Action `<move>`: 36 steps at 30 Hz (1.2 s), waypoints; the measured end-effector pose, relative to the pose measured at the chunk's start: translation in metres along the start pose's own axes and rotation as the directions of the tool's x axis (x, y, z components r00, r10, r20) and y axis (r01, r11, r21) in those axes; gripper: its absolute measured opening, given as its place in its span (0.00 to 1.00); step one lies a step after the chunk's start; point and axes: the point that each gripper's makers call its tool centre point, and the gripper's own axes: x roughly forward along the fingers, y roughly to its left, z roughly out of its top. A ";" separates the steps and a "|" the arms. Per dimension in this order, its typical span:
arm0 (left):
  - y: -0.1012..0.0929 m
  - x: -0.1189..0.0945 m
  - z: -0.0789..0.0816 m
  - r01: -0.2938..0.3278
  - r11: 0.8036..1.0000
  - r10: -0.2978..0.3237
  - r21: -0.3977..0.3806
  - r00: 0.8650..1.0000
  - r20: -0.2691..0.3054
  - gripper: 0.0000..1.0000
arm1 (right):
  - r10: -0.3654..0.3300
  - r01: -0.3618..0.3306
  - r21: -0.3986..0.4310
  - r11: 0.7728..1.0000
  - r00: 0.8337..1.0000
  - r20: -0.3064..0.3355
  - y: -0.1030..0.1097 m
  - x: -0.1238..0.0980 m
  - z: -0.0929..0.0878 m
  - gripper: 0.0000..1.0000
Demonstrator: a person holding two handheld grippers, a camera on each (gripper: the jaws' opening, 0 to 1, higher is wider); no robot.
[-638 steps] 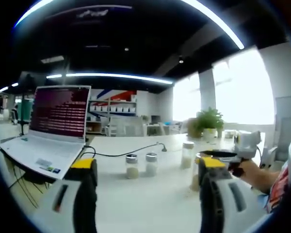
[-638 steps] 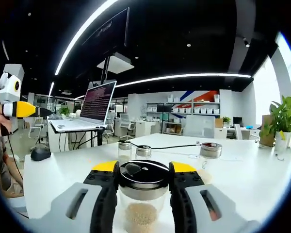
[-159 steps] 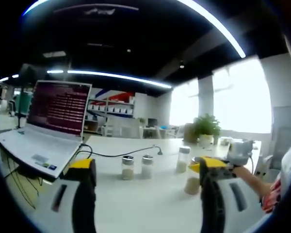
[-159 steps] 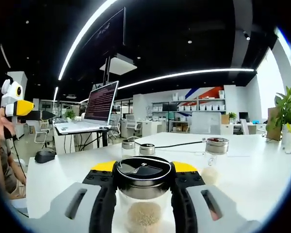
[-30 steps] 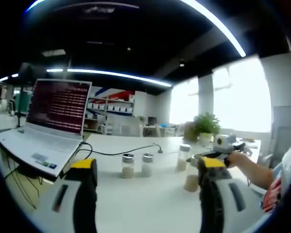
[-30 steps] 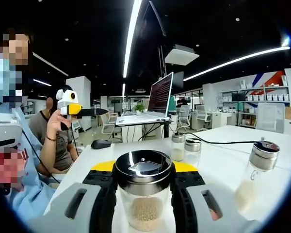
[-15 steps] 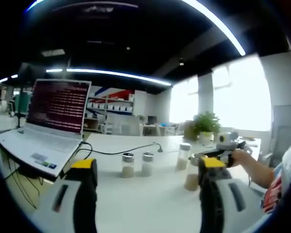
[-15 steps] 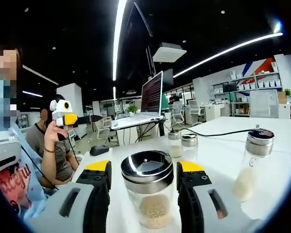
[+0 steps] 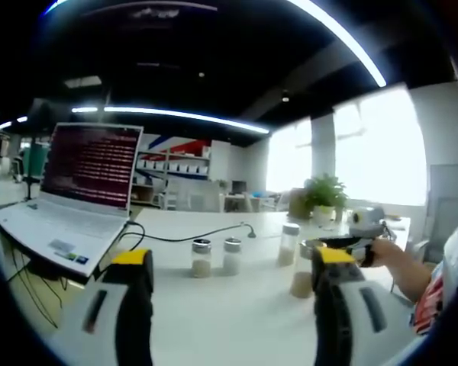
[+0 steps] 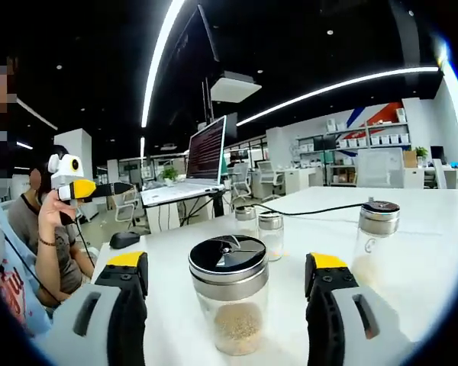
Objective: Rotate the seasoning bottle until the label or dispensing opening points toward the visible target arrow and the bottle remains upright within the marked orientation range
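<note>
The bottle stands upright on the surface between the released jaws of the right gripper, so the turn looks finished; next, back away without nudging it, while the left gripper hangs open.

Dark ceiling with light strips, bright windows, far shelving.

Open-plan office: laptop, white desks, wall shelves.
</note>
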 end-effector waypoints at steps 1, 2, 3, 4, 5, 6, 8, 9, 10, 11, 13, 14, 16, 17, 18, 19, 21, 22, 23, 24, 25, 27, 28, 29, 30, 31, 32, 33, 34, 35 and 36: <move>0.000 0.000 0.000 -0.001 1.000 0.001 0.000 1.000 0.001 0.91 | -0.022 0.022 0.000 1.000 1.000 -0.004 -0.001 0.000 -0.001 0.96; 0.000 0.000 0.000 0.000 1.000 0.000 0.000 1.000 0.001 0.91 | -0.039 0.039 -0.002 0.999 0.999 -0.002 -0.001 0.000 -0.001 0.99; 0.000 0.000 0.001 0.000 1.000 0.000 -0.002 1.000 0.003 0.91 | -0.063 0.063 0.001 0.998 0.998 0.001 -0.001 0.000 -0.002 0.99; 0.000 0.000 0.001 0.000 1.000 0.000 -0.003 1.000 0.004 0.91 | -0.090 0.090 -0.010 0.996 0.996 0.003 -0.003 0.000 -0.001 0.99; 0.000 0.000 0.000 0.000 1.000 0.000 -0.004 1.000 0.004 0.91 | -0.114 0.114 -0.020 0.993 0.993 0.004 -0.005 0.000 -0.002 0.99; 0.000 0.000 0.000 0.000 1.000 0.000 -0.005 1.000 0.004 0.91 | -0.125 0.125 -0.030 0.992 0.992 0.009 -0.004 0.000 -0.001 0.99; 0.000 0.000 0.000 0.000 1.000 0.000 -0.004 1.000 0.003 0.91 | -0.140 0.141 -0.032 0.990 0.990 0.021 -0.003 0.000 0.000 0.99; 0.000 0.000 0.000 0.001 1.000 -0.001 -0.003 1.000 0.004 0.91 | -0.154 0.155 -0.027 0.988 0.988 0.032 -0.004 0.000 0.002 0.99; 0.000 0.000 0.000 0.002 1.000 -0.002 -0.004 1.000 0.003 0.91 | -0.165 0.166 -0.020 0.986 0.986 0.039 -0.005 0.000 0.003 0.99; -0.001 0.000 0.000 0.002 1.000 -0.002 -0.004 1.000 0.003 0.91 | -0.180 0.181 -0.015 0.983 0.982 0.048 -0.006 0.000 0.004 0.99; -0.001 0.000 0.000 0.003 1.000 -0.003 -0.004 1.000 0.002 0.91 | -0.219 0.220 -0.003 0.976 0.974 0.059 -0.010 0.000 0.004 0.99; -0.001 0.000 0.000 0.003 1.000 -0.003 -0.004 1.000 0.003 0.91 | -0.235 0.236 0.001 0.972 0.970 0.067 -0.011 -0.001 0.005 0.98; -0.001 0.000 0.000 0.005 1.000 -0.005 -0.004 1.000 0.003 0.91 | -0.263 0.263 0.019 0.965 0.958 0.110 -0.015 -0.002 0.010 0.89; -0.002 0.000 0.000 0.005 1.000 -0.005 -0.003 1.000 0.003 0.91 | -0.267 0.268 0.011 0.963 0.957 0.115 -0.015 -0.002 0.011 0.88; -0.002 -0.001 0.000 0.004 1.000 -0.004 -0.003 1.000 0.004 0.91 | -0.275 0.277 0.005 0.961 0.954 0.115 -0.015 -0.001 0.011 0.88; -0.002 -0.001 0.000 0.003 1.000 -0.003 -0.002 1.000 0.004 0.91 | -0.280 0.282 -0.005 0.959 0.953 0.115 -0.015 -0.001 0.011 0.88; -0.001 -0.001 0.000 0.001 1.000 -0.001 -0.003 1.000 0.005 0.91 | -0.283 0.286 -0.016 0.958 0.952 0.117 -0.015 0.000 0.012 0.87; -0.001 -0.001 0.000 0.001 1.000 -0.001 -0.003 1.000 0.005 0.91 | -0.286 0.291 -0.024 0.956 0.951 0.118 -0.015 -0.001 0.012 0.86; -0.001 0.000 0.000 0.001 1.000 -0.001 -0.004 1.000 0.004 0.91 | -0.289 0.294 -0.032 0.955 0.950 0.121 -0.015 -0.001 0.012 0.86; -0.001 0.000 0.000 0.002 1.000 -0.002 -0.005 1.000 0.003 0.91 | -0.292 0.299 -0.042 0.953 0.948 0.125 -0.015 -0.001 0.013 0.85; -0.001 0.000 0.000 0.001 1.000 -0.001 -0.005 1.000 0.002 0.91 | -0.294 0.302 -0.049 0.952 0.947 0.127 -0.016 -0.001 0.014 0.84; -0.002 0.000 0.000 0.003 1.000 -0.003 -0.003 1.000 0.003 0.91 | -0.290 0.299 -0.051 0.953 0.948 0.132 -0.015 0.000 0.015 0.82; -0.002 0.000 0.000 0.004 1.000 -0.004 -0.003 1.000 0.003 0.91 | -0.287 0.296 -0.047 0.954 0.948 0.136 -0.015 0.000 0.016 0.80; -0.002 0.000 0.000 0.004 1.000 -0.003 -0.003 1.000 0.004 0.91 | -0.286 0.294 -0.046 0.955 0.948 0.137 -0.014 0.001 0.016 0.77; -0.002 0.000 0.000 0.002 1.000 -0.002 -0.004 1.000 0.004 0.91 | -0.283 0.292 -0.050 0.955 0.950 0.136 -0.014 0.001 0.015 0.73; -0.001 0.000 0.000 0.001 1.000 -0.001 -0.004 1.000 0.003 0.91 | -0.279 0.289 -0.055 0.956 0.951 0.133 -0.013 0.002 0.014 0.71; -0.001 -0.001 0.000 0.001 1.000 -0.001 -0.003 1.000 0.003 0.91 | -0.278 0.287 -0.056 0.956 0.951 0.132 -0.013 0.002 0.014 0.70; -0.001 -0.001 0.000 0.001 1.000 -0.001 -0.004 1.000 0.003 0.91 | -0.277 0.287 -0.054 0.957 0.952 0.133 -0.013 0.002 0.014 0.69; -0.001 -0.001 0.000 0.000 1.000 0.000 -0.005 1.000 0.004 0.91 | -0.277 0.286 -0.054 0.957 0.952 0.133 -0.013 0.002 0.014 0.68; -0.001 -0.001 0.001 -0.002 1.000 0.002 -0.005 1.000 0.005 0.91 | -0.276 0.285 -0.055 0.957 0.952 0.134 -0.013 0.002 0.014 0.66; -0.001 -0.001 0.001 -0.002 1.000 0.002 -0.004 1.000 0.005 0.91 | -0.273 0.283 -0.058 0.957 0.952 0.134 -0.013 0.002 0.014 0.63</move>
